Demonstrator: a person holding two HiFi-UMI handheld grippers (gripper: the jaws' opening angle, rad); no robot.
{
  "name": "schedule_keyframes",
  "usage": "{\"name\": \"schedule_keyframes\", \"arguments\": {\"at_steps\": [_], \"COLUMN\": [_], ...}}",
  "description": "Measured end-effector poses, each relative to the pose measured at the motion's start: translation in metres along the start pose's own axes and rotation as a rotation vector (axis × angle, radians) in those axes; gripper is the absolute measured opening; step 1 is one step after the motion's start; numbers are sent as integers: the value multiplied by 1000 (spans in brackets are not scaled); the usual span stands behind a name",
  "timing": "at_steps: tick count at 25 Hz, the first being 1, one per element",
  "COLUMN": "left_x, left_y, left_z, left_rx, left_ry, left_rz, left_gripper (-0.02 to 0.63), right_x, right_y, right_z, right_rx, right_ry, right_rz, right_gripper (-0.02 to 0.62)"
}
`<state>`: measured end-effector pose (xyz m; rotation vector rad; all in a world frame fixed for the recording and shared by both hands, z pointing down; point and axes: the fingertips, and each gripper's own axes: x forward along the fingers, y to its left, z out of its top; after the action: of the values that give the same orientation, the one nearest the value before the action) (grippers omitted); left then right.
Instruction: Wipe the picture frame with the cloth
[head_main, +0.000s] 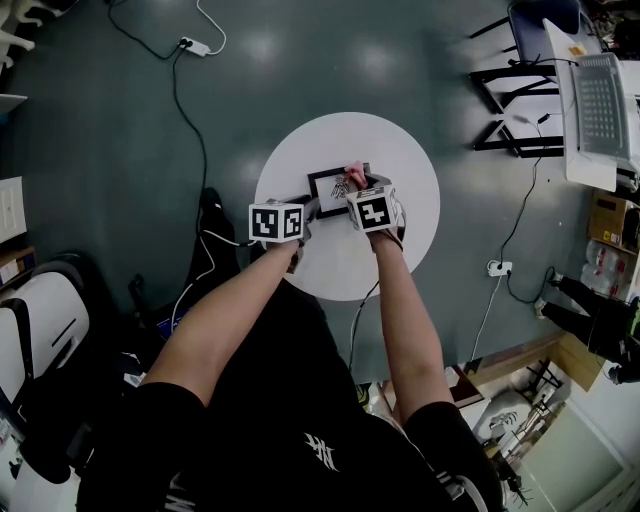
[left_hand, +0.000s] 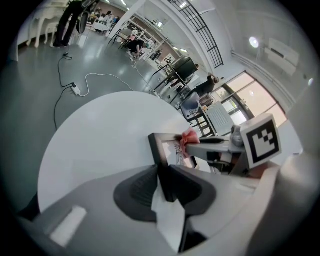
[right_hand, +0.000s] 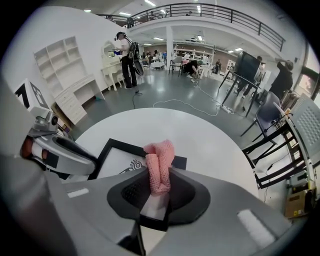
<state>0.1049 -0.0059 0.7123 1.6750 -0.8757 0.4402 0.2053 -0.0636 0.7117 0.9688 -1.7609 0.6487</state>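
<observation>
Round white worktop (head_main: 335, 268) carries a black picture frame (head_main: 325, 190). Left tool (left_hand: 162, 186) clamps the frame's edge; right tool (right_hand: 159, 189) pinches a pink cloth (right_hand: 160, 160) over it.

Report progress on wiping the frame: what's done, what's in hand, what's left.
Done: the left gripper is shut on the picture frame at its edge, on the white table. The right gripper is shut on the pink cloth.
In hand: the cloth is at the frame's far right corner.
Left: wiping the rest. How much has already been wiped can't be told.
</observation>
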Motion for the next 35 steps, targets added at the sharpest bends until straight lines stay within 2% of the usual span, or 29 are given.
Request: {"name": "schedule_keyframes", "arguments": {"at_steps": [8,13,19,25,28,30,33,35], "left_x": [-2,-1,0,2,3,2,1,1], "left_y": [2,2,2,1,0,1,2,1], "left_z": [-2,-3,0,-1,-1,-1,-2,-2], "left_rx": [-1,-3,-6,-3,-2,0,0,0], "left_ry": [-11,-12,-11,-11,-10,-12,-16,-13], "left_rz": [10,20,19,16,16,15,12,9], "left_gripper": [77,77,77,77,77,77,75,75], "right_x": [1,-7,-9,-15,-24,-27,-21,-29], "right_y": [-1,-13,-20,-24,-32,-40,-51,-56], "right_z": [-1,-4,-8,-18,-25,-37,-62,-59], "right_rx": [9,-67,-69,9,46,86,144,147], "right_ry": [2,25,27,-25,-62,-47,17,-12], "right_rz": [-47,-130,-147,-156,-204,-227,-213,-216], "right_gripper": [80,80,81,83,81,80,80,80]}}
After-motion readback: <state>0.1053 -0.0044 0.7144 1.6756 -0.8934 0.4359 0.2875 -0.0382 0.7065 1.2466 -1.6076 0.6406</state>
